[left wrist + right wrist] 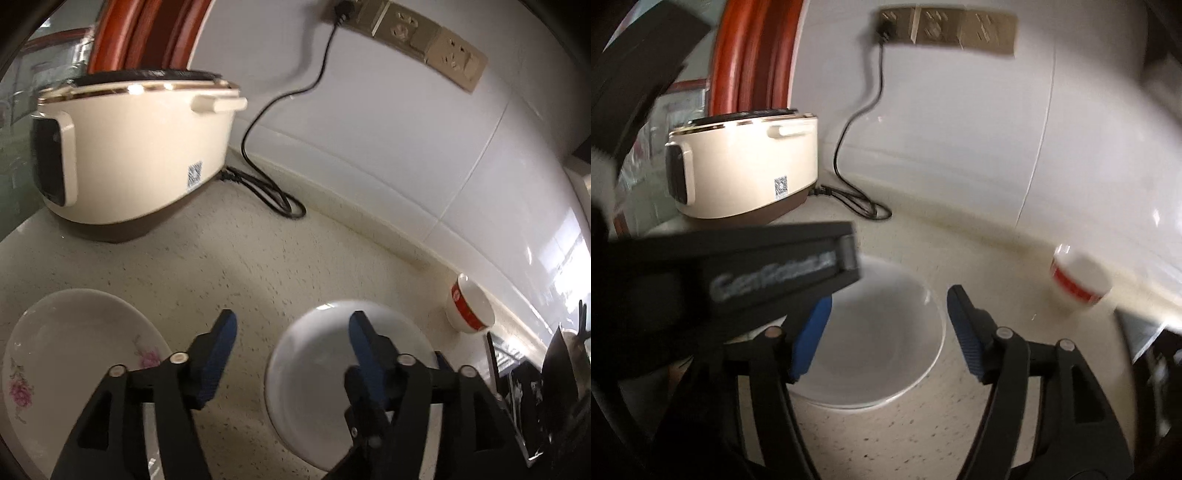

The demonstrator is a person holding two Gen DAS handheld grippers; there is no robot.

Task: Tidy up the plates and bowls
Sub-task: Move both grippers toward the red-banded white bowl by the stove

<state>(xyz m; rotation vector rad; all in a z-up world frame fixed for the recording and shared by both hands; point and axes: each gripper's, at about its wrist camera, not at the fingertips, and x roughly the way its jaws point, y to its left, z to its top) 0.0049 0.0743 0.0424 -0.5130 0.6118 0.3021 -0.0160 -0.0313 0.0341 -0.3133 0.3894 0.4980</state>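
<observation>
In the left wrist view my left gripper is open and empty above the speckled counter. A white plate with pink flowers lies at its lower left. A plain white bowl lies at its lower right, under the right finger. A small white bowl with a red band lies tipped on its side near the wall. In the right wrist view my right gripper is open and empty over the same plain white bowl. The red-banded bowl is blurred at the right. The left gripper's black body crosses the left side.
A cream rice cooker stands at the back left, its black cord coiled on the counter and plugged into a wall socket strip. A tiled wall runs along the back. A dark rack sits at the right edge.
</observation>
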